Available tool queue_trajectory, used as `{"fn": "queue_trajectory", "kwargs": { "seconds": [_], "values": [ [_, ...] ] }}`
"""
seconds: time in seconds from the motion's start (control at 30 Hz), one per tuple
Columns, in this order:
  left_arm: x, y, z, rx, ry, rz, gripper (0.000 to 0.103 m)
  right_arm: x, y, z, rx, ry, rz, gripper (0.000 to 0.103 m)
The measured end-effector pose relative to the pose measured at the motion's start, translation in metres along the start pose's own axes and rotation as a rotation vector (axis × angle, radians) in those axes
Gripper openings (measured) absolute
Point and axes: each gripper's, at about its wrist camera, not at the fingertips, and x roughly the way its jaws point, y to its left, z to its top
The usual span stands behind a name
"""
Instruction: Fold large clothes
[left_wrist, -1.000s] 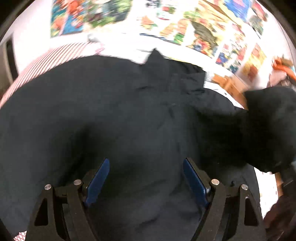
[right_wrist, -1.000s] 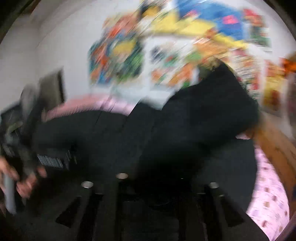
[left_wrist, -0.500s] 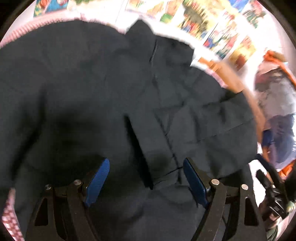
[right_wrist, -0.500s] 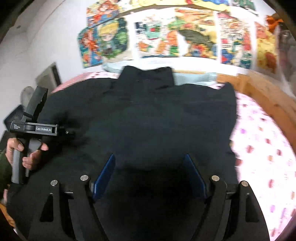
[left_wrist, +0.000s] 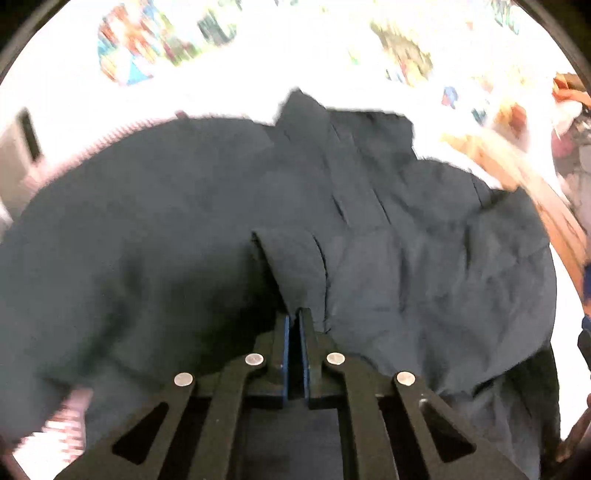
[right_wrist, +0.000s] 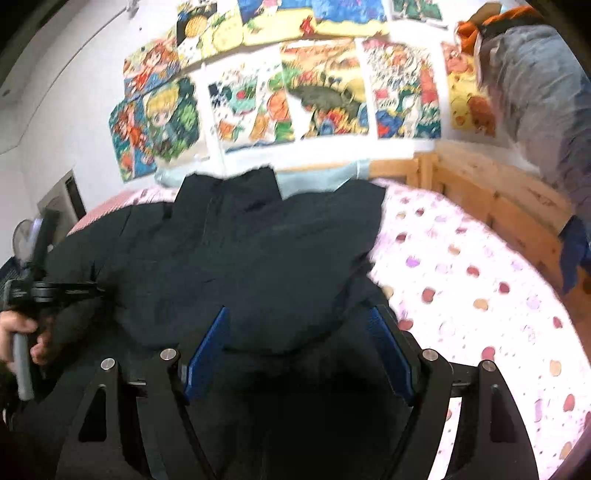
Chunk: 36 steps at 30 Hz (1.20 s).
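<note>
A large black jacket (left_wrist: 184, 229) lies spread over the bed, collar toward the wall; it also shows in the right wrist view (right_wrist: 266, 251). My left gripper (left_wrist: 294, 314) is shut on a sleeve cuff (left_wrist: 291, 266) folded onto the jacket's front. In the right wrist view the left gripper (right_wrist: 88, 290) shows at the left, in a hand, pinching the fabric. My right gripper (right_wrist: 301, 314) is open and empty above the jacket's lower right part, blue pads apart.
The bed has a pink spotted sheet (right_wrist: 480, 295) and a wooden frame (right_wrist: 498, 199) on the right. Colourful posters (right_wrist: 325, 92) cover the wall behind. A person in grey (right_wrist: 535, 92) stands at the far right.
My left gripper has closed from open onto the sleeve cuff. My right gripper has stayed open and shifted right over the jacket.
</note>
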Motion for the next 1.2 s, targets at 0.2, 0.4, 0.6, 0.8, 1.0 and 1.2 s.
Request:
{"fn": "queue_trajectory", "kwargs": {
  "seconds": [0.2, 0.4, 0.6, 0.8, 1.0, 1.2],
  "values": [
    [-0.018, 0.03, 0.009, 0.028, -0.091, 0.217, 0.005, 0.045, 0.038, 0.036, -0.089, 0.023, 0.047, 0.072],
    [0.04, 0.041, -0.004, 0.047, 0.025, 0.273, 0.006, 0.152, 0.072, 0.042, -0.149, 0.249, 0.072, 0.041],
    [0.053, 0.056, -0.021, 0.015, 0.069, 0.247, 0.01, 0.202, 0.066, 0.01, -0.11, 0.359, 0.06, 0.041],
    [0.04, 0.066, -0.021, -0.035, 0.062, 0.177, 0.024, 0.197, 0.073, 0.0, -0.129, 0.313, 0.055, 0.048],
    [-0.02, 0.085, -0.033, -0.175, -0.058, -0.003, 0.078, 0.161, 0.106, 0.013, -0.175, 0.241, 0.084, 0.073],
    [-0.095, 0.128, -0.063, -0.338, -0.14, -0.071, 0.094, 0.13, 0.169, 0.023, -0.328, 0.2, 0.178, 0.079]
  ]
}}
